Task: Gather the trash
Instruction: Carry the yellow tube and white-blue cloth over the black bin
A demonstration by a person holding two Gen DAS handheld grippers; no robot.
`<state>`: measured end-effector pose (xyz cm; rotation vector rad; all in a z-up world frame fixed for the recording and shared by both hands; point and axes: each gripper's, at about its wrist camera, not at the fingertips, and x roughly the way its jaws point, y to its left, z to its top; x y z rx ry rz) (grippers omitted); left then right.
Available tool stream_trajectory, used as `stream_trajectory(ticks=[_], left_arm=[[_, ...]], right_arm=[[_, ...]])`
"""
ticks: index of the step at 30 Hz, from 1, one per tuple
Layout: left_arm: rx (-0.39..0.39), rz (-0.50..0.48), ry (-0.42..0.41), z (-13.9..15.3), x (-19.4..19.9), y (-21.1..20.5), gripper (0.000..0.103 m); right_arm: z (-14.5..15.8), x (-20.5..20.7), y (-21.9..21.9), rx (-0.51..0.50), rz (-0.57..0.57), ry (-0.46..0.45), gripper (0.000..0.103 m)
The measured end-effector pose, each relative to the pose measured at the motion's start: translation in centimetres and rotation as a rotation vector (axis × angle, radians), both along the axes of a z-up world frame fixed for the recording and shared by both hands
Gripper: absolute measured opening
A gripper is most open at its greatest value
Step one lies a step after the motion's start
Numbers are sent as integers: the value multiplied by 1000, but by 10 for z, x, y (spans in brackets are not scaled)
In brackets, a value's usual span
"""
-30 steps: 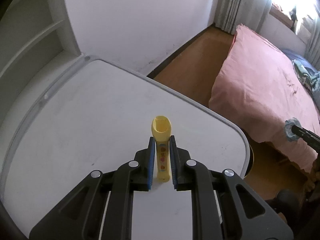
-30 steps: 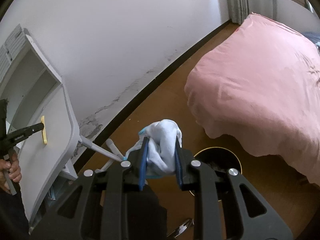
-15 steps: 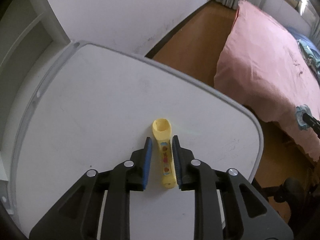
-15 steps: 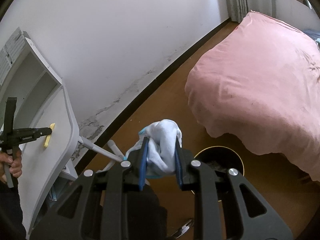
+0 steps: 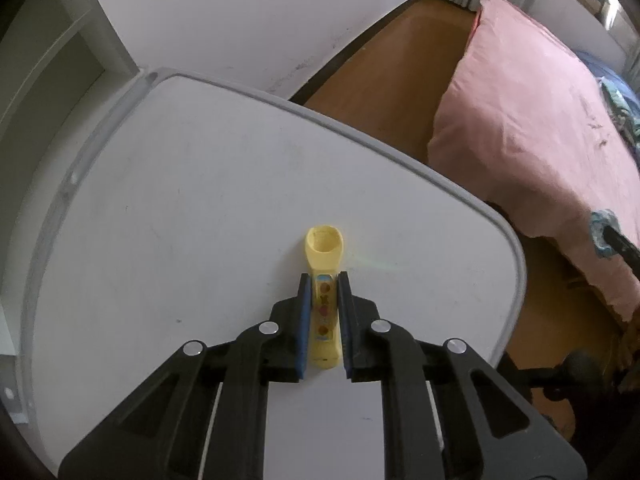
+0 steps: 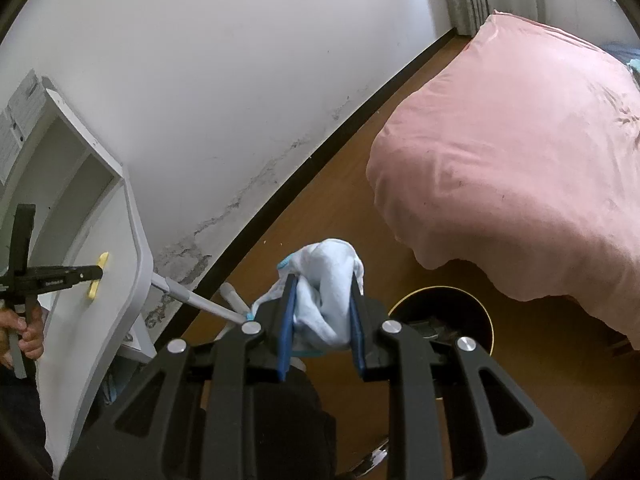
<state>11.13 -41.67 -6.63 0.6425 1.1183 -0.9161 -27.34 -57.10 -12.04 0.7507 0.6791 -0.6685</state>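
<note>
At the left, we hold the left tool (image 5: 323, 280) low over the white table (image 5: 168, 208), its blue pads (image 5: 304, 320) set on either side of a yellow plastic scoop (image 5: 324, 280). The scoop lies flat on the table, its long axis running straight along the fingers toward 12 o'clock, bowl end out past the fingertips and handle back between the pads. The pads look to be touching or almost touching the handle's sides; we cannot tell for sure that they are gripping, so we read them as closed on it only loosely. From the right wrist view, the same left tool (image 6: 98, 270) shows at 9 o'clock, reaching level across the table to the scoop (image 6: 98, 276).

Moving right, our right tool (image 6: 322, 284) is clamped on a crumpled pale-blue tissue wad (image 6: 326, 300), which bulges out past the fingertips. It hangs off the table, above the wooden floor (image 6: 360, 208). The round black trash bin (image 6: 448, 320) stands open on the floor at about 4 o'clock from those fingertips, near the edge of the pink bed (image 6: 520, 160).

We judge the right hand the nearer to the bin; its wad needs a short carry toward 4 o'clock before it can be dropped. The scoop has the whole table edge to cross.
</note>
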Motion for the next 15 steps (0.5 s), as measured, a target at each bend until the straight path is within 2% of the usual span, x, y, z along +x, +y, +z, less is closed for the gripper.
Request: stream_trajectory(ticks=[3,7,11,15], left_arm=[[-19,-24,0,3,-14,-6,12],[-110,-90,39,18,-49,-26,12],[-192,-229,76,24,-113,-68,12],[-228,-347,93,11,-175,-104,12]], right_arm=[[-2,-6,-3,4,-18,-8,23],[-8,-15,-10,9,-47,-1,23],[-28,-25,-24,29,-99,63,23],[-52,-38,-34,58,-145,119,23]])
